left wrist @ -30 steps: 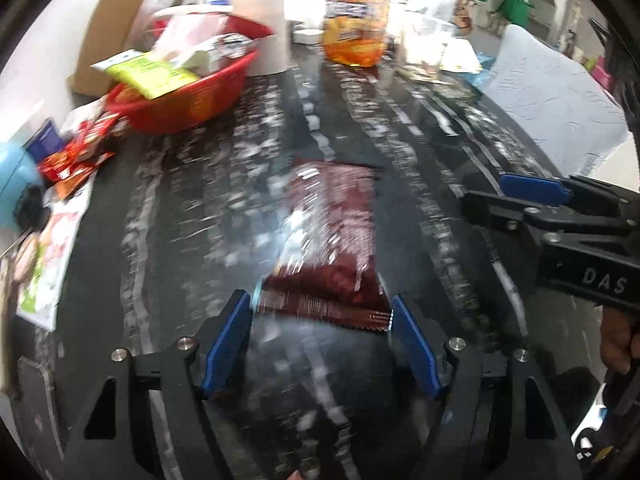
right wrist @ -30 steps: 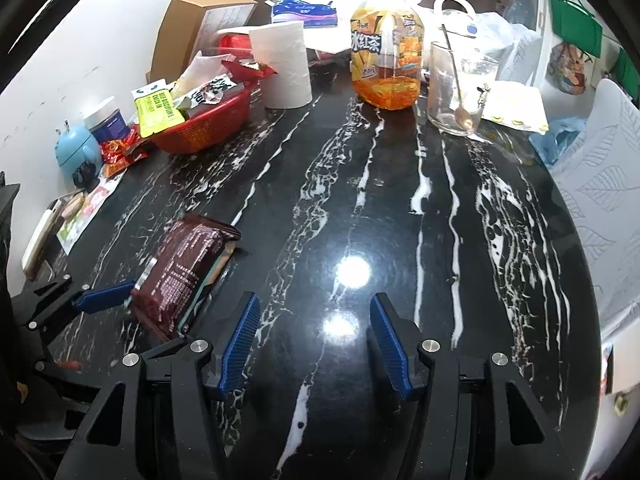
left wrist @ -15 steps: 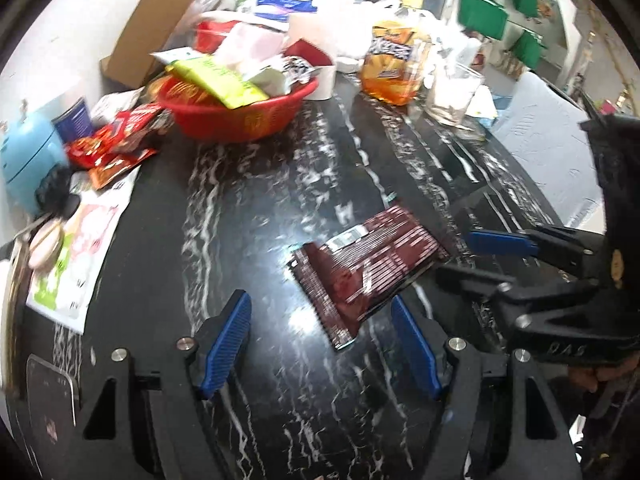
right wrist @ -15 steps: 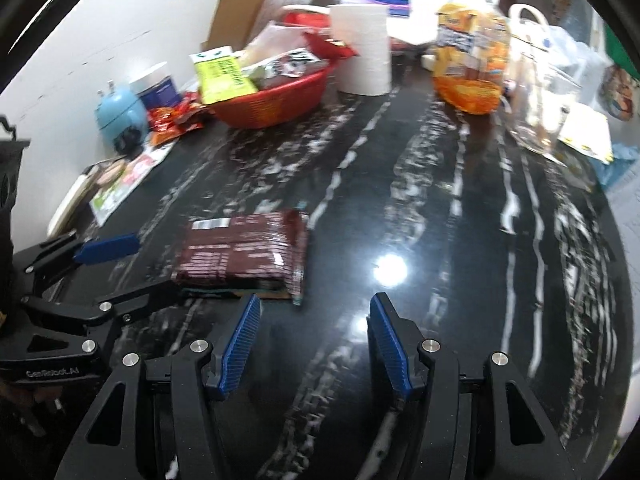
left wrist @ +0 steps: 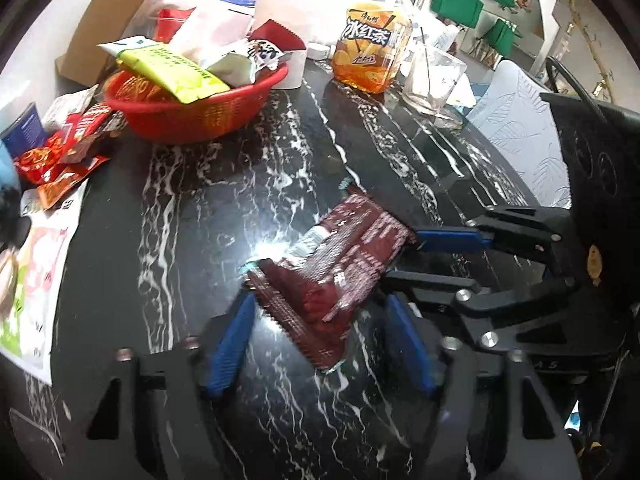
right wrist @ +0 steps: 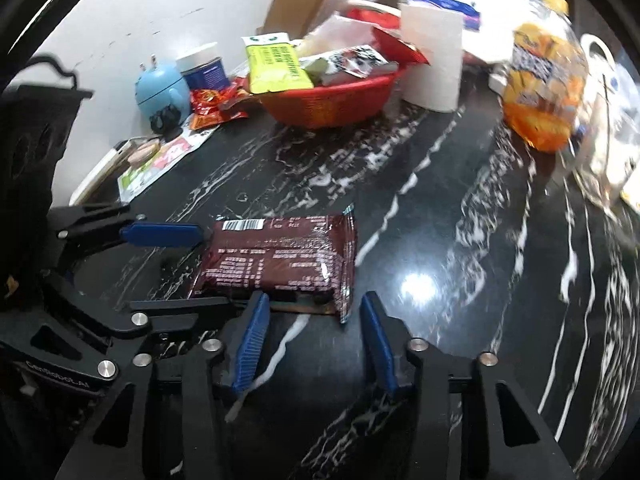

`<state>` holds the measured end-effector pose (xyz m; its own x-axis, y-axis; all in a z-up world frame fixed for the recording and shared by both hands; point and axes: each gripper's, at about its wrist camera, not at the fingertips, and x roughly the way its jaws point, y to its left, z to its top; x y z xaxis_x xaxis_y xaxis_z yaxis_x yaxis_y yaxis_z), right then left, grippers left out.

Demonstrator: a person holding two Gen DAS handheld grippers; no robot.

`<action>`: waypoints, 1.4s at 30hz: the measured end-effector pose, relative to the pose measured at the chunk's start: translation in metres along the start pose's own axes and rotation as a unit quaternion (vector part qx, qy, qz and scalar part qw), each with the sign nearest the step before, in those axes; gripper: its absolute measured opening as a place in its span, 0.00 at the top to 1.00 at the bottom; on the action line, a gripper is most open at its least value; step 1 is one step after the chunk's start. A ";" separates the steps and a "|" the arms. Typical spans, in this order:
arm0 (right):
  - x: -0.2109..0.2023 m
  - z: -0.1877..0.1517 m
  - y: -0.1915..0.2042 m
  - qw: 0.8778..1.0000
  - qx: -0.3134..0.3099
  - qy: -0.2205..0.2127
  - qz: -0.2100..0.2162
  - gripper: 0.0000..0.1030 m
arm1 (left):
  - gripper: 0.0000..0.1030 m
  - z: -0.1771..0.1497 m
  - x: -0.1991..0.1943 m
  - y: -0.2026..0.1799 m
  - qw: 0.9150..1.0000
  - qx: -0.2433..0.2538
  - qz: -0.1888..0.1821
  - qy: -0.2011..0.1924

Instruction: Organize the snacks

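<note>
Brown snack packet [left wrist: 340, 268] has rotated since 1.0 s ago: long axis then ran 12–6 o'clock in the left wrist view, now 2–8 o'clock. Right gripper [left wrist: 420, 258] has closed in from 3 o'clock and now brackets the packet's far end. Left gripper [left wrist: 320, 344] remains wide apart around the near end.

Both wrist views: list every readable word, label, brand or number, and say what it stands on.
"冰红茶": label of the orange drink bottle.
"GenRobot.AI": body of the left gripper, seen in the right wrist view.
Yellow-green packet in the red basket: dark lettering, too blurred to read.
Dark red snack packet: barcode and white print, too small to read.
Blue can: label unreadable.
</note>
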<state>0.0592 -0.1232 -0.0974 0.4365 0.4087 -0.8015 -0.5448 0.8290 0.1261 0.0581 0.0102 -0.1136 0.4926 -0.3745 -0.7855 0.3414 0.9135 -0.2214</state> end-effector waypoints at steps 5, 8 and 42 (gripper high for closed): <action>0.006 0.006 0.002 1.000 -0.021 -0.006 0.001 0.73 | 0.66 0.006 0.003 0.007 1.000 0.008 0.013 -0.004; 0.010 0.009 0.000 1.000 -0.022 -0.008 -0.001 0.78 | 0.66 0.008 0.004 0.010 1.000 0.004 0.012 -0.006; -0.045 0.075 0.021 0.989 -0.050 -0.135 -0.039 0.95 | 0.66 0.068 -0.089 0.013 0.985 0.031 0.066 -0.157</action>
<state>0.0819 -0.0953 -0.0152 0.6475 0.4433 -0.6199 -0.5642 0.8257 0.0011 0.0736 0.0444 -0.0075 0.7558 -0.2919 -0.5861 0.3007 0.9499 -0.0853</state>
